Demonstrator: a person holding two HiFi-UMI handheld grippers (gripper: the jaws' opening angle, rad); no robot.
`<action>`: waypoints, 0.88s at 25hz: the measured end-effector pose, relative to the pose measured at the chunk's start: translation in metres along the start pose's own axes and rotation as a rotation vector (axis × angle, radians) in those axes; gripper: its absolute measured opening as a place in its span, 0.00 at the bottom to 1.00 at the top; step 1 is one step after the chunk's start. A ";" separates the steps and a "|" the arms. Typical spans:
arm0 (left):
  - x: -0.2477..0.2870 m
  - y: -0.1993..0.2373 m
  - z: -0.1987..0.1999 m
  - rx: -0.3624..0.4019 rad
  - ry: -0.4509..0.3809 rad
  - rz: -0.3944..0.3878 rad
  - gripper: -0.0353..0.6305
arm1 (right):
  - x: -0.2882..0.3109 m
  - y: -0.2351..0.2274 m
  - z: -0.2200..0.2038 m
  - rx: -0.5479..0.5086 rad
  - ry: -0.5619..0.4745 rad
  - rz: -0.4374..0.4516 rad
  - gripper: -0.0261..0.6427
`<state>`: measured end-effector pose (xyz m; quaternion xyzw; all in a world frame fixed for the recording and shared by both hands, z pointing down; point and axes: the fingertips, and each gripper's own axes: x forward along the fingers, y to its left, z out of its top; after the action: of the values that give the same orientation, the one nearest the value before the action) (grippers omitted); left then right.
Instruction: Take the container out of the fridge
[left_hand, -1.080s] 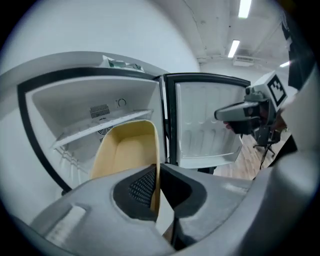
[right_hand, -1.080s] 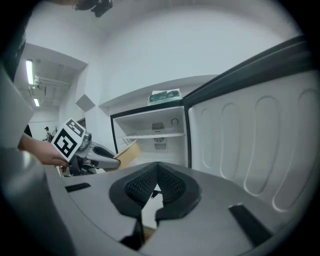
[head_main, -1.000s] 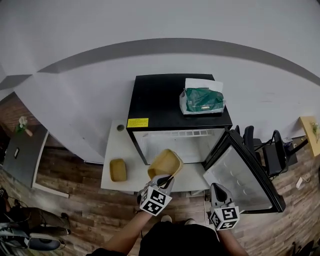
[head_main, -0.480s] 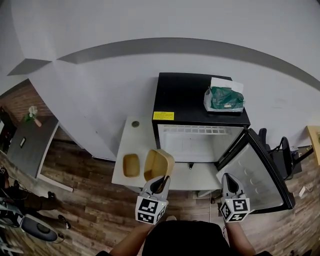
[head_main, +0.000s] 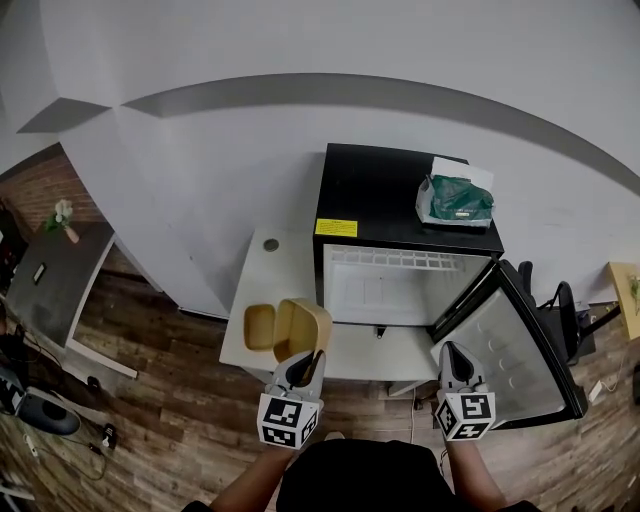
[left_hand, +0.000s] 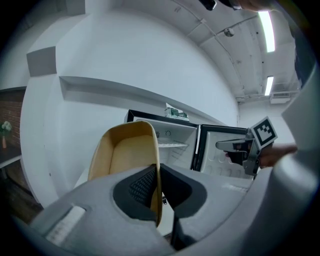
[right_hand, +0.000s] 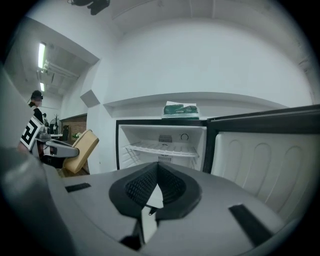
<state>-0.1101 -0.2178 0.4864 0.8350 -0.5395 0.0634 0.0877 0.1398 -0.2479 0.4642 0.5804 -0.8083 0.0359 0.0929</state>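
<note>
A tan rectangular container (head_main: 306, 328) hangs tilted above the white table (head_main: 290, 270), left of the open fridge (head_main: 400, 283). My left gripper (head_main: 304, 366) is shut on the container's near wall; in the left gripper view that wall (left_hand: 156, 170) stands pinched between the dark pads (left_hand: 142, 186). My right gripper (head_main: 452, 362) is shut with nothing in it, in front of the fridge's open door (head_main: 505, 345). From the right gripper view the fridge's white inside (right_hand: 162, 142) shows a bare wire shelf, and the container (right_hand: 80, 150) is off to the left.
A second, smaller tan container (head_main: 260, 326) lies on the white table just left of the held one. A white tray with a green bag (head_main: 455, 200) sits on the black fridge top (head_main: 370, 190). Wood floor lies around, and a grey bench (head_main: 55, 275) is at far left.
My left gripper has carried the tan container leftward, from in front of the fridge opening to beside the small tan container. The right gripper has stayed by the door.
</note>
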 end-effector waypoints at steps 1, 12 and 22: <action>0.000 0.001 0.001 0.000 -0.001 0.002 0.09 | 0.001 0.001 0.000 -0.007 0.002 0.000 0.04; 0.007 -0.003 -0.002 0.009 0.020 -0.030 0.09 | 0.002 0.007 -0.002 0.005 -0.016 0.013 0.04; 0.009 -0.007 -0.006 0.034 0.035 -0.039 0.09 | 0.005 0.009 -0.007 0.015 -0.011 0.019 0.04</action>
<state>-0.1001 -0.2215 0.4934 0.8455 -0.5204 0.0854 0.0839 0.1308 -0.2483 0.4721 0.5737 -0.8139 0.0396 0.0835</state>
